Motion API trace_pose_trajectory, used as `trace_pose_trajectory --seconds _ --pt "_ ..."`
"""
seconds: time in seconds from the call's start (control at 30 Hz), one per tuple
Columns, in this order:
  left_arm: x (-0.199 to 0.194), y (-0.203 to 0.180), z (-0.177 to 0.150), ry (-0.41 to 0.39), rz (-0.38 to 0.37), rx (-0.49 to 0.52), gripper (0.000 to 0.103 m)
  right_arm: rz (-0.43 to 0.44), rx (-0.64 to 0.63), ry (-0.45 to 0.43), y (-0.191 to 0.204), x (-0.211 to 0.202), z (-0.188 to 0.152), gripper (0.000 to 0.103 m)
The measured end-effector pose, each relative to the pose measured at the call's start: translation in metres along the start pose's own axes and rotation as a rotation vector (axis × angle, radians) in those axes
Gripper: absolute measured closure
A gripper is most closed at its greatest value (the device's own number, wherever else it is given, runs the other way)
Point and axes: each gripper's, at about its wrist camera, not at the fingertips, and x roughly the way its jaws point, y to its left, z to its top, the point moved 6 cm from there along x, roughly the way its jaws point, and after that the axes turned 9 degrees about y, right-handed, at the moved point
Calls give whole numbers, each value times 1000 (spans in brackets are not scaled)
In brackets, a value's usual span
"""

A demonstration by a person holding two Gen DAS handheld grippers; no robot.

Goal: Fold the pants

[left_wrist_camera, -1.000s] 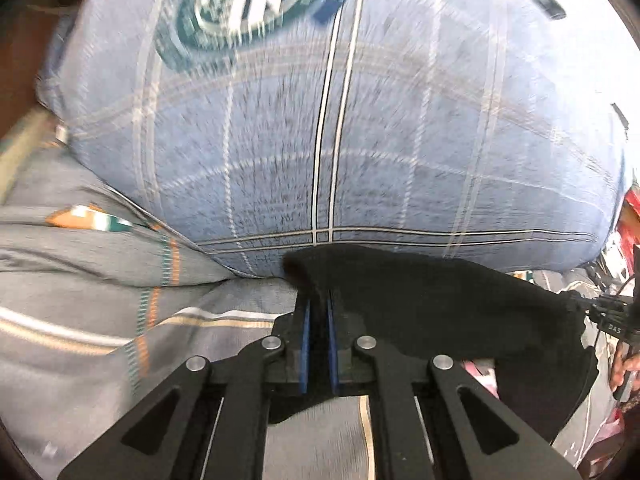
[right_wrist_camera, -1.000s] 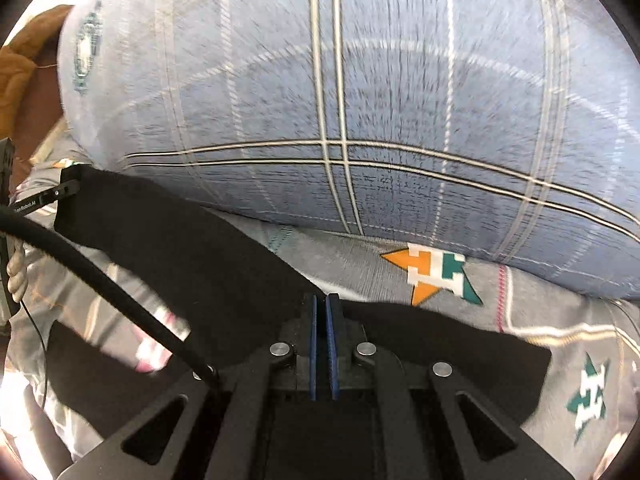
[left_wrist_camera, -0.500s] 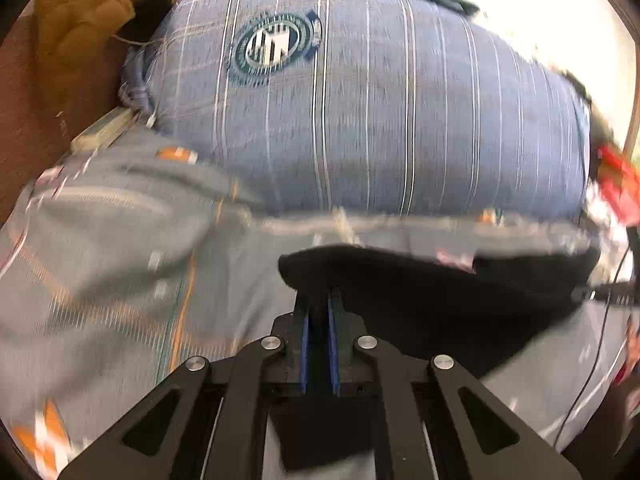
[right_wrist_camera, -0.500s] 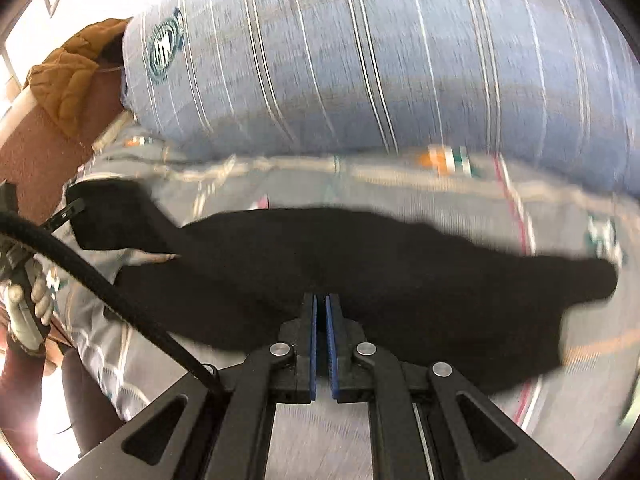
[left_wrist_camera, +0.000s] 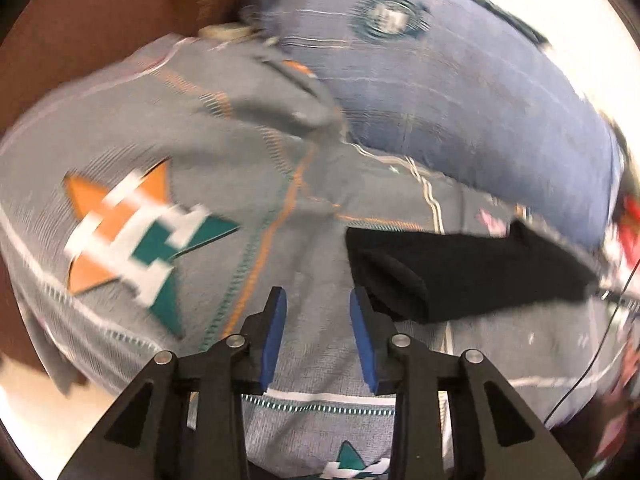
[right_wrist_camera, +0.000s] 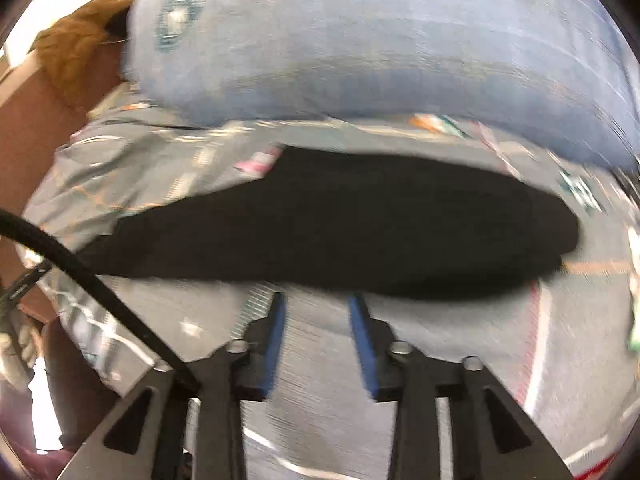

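Note:
The black pants point(right_wrist_camera: 340, 220) lie folded in a long flat band across the grey patterned bedsheet point(right_wrist_camera: 320, 360). My right gripper point(right_wrist_camera: 318, 300) is open and empty, just in front of the pants' near edge. In the left wrist view the pants point(left_wrist_camera: 460, 272) lie to the right, their left end just beyond the right finger point(left_wrist_camera: 362, 332). My left gripper point(left_wrist_camera: 318, 300) is open and empty over bare sheet point(left_wrist_camera: 240, 160). Both views are motion-blurred.
A large blue plaid pillow point(right_wrist_camera: 380, 48) lies behind the pants and also shows in the left wrist view point(left_wrist_camera: 460, 92). A brown garment point(right_wrist_camera: 76, 44) lies on the reddish headboard at the left. A black cable point(right_wrist_camera: 80, 276) crosses the right wrist view.
Both grippers were shut on the pants' edge; both have now opened and let go. The pants have dropped flat onto the sheet, and both grippers have pulled back from them.

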Motion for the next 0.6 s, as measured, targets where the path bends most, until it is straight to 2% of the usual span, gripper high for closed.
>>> trace_pose_trajectory --seconds 0.1,0.23,0.3,0.37,0.5,0.53,0.57,0.6 --pt "-8 13 -1 -8 -48 -87 71 110 -112 28 58 22 31 60" --pt "-22 17 -4 -40 -41 -94 64 212 -296 84 161 60 66 60" --pt "-28 19 -6 -56 -25 -96 63 254 -358 128 212 83 78 56" --pt "-30 24 -7 -55 -15 -98 63 280 -378 175 251 106 86 41" --pt "-33 30 -11 -58 2 -112 63 222 -393 268 288 151 91 39" --pt "-33 32 -11 -60 3 -112 63 184 -403 299 290 162 86 43" --pt "-34 33 -12 -65 6 -119 63 139 -417 334 290 173 79 76" --pt "-35 34 -13 -68 5 -122 63 122 -424 357 290 178 74 99"
